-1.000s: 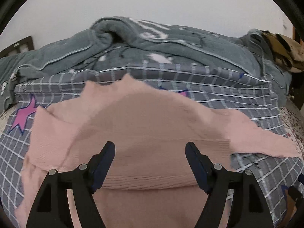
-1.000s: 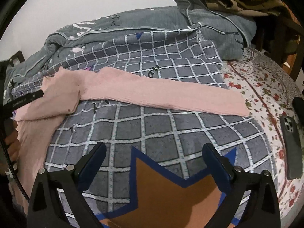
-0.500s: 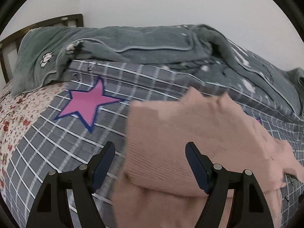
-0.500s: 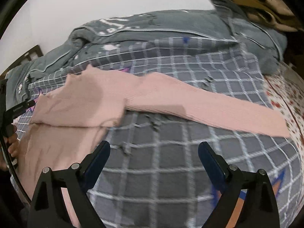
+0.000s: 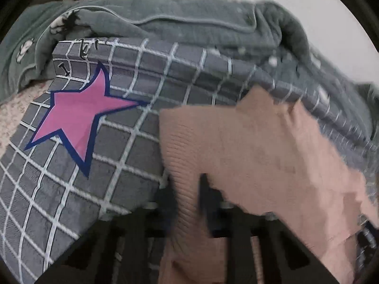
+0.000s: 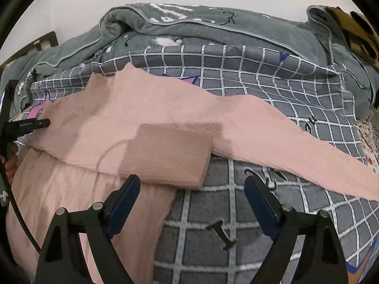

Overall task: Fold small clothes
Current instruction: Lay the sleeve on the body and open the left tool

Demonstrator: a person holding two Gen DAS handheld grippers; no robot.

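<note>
Right claw [image 6: 191, 203]: your fingers stand wide apart and hold nothing, hovering low over the near edge of the sweater, likely so you can take the cuff or hem next.
Left claw [image 5: 189, 203]: blurred, but your fingers [image 5: 208, 203] look pinched together on a ribbed edge of the sweater, which runs up between them; the right view shows this claw at the garment's left side. You hold it there, I judge, to lift or steady that side for a fold.
Sweater [image 6: 146, 127]: pink knit, spread across the bed just beyond your right claw. One sleeve end is folded in over the body, its ribbed cuff [image 6: 170, 151] lying on top near the middle. The other sleeve [image 6: 296, 149] lies stretched out to the right, not yet folded in.
Progress: early, by my reading; one sleeve in, one to go, body unfolded.
Quilt [image 6: 272, 90]: grey check with a pink star [image 5: 78, 123]; it lies flat under the sweater and serves as your folding surface.
Blanket [image 6: 189, 28]: grey fleece, bunched at the far side against the wall, well clear of the work.
</note>
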